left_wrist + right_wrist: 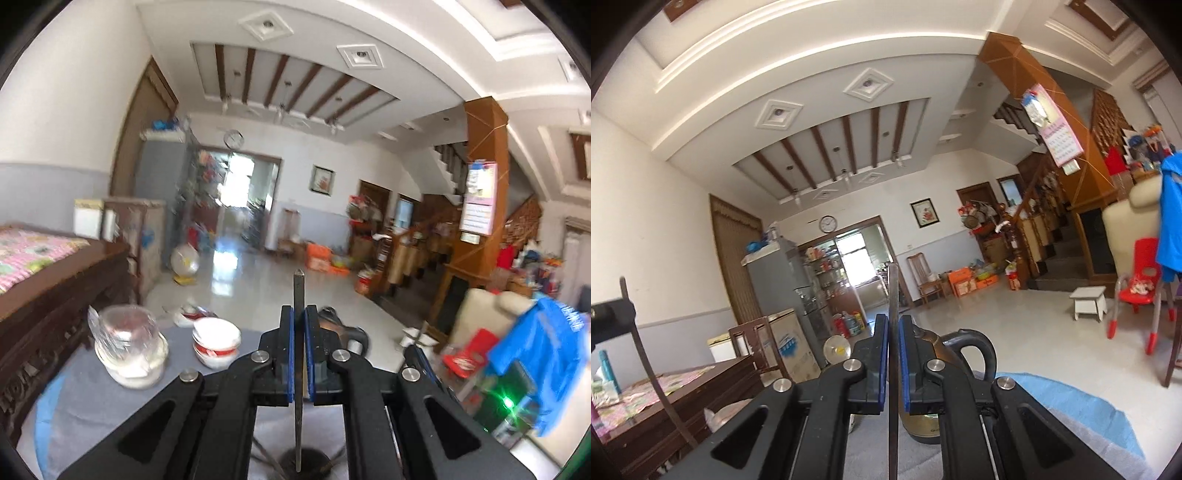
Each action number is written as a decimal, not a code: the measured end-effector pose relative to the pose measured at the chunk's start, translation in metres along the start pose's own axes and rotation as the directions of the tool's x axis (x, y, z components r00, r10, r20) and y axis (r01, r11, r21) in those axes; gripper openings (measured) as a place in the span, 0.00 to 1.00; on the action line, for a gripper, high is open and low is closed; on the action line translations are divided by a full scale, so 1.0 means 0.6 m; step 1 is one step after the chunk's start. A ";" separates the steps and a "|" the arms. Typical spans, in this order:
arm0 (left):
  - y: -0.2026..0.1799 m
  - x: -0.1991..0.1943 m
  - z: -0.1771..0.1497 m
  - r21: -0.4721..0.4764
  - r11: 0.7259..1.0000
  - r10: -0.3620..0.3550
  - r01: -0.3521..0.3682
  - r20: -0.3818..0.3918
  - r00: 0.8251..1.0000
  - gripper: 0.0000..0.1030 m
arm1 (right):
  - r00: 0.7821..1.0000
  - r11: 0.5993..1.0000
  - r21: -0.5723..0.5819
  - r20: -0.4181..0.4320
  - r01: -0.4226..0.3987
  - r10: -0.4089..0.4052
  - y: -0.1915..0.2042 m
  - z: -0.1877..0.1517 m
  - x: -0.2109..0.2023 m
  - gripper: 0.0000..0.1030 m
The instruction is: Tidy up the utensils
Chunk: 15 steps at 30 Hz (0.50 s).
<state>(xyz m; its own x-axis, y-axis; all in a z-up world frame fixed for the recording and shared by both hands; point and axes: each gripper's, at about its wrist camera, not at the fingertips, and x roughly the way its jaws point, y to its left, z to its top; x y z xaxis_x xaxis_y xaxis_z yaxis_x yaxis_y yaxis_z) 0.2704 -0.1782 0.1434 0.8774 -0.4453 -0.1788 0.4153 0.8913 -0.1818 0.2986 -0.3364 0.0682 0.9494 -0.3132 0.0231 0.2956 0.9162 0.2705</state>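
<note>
Both claws clamped | left claw (299, 325): utensil (298, 295) | right claw (894, 332): utensil (894, 291)

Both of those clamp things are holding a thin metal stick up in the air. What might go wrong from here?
1. The left gripper pinches its thin utensil edge-on between narrow pads; it may pivot or slip out.
2. The right gripper holds its own utensil the same way, with the same risk.
3. The stacked bowls and glass jar stand on the table just beyond the left gripper; a dropped or swung utensil might knock them.
</note>
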 end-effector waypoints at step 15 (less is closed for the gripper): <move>-0.003 0.126 -0.133 0.061 0.998 0.048 -0.033 -0.256 0.965 0.09 | 0.977 0.995 -0.037 -0.196 -0.089 0.080 -0.043 -0.057 -0.015 0.08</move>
<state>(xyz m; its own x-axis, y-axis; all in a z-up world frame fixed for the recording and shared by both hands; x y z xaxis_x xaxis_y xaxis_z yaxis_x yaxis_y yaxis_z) 0.3170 -0.2200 0.0533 0.8053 -0.4089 -0.4293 0.3998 0.9092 -0.1161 0.2864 -0.3487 0.0281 0.9723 -0.1836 -0.1447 0.2137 0.9492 0.2311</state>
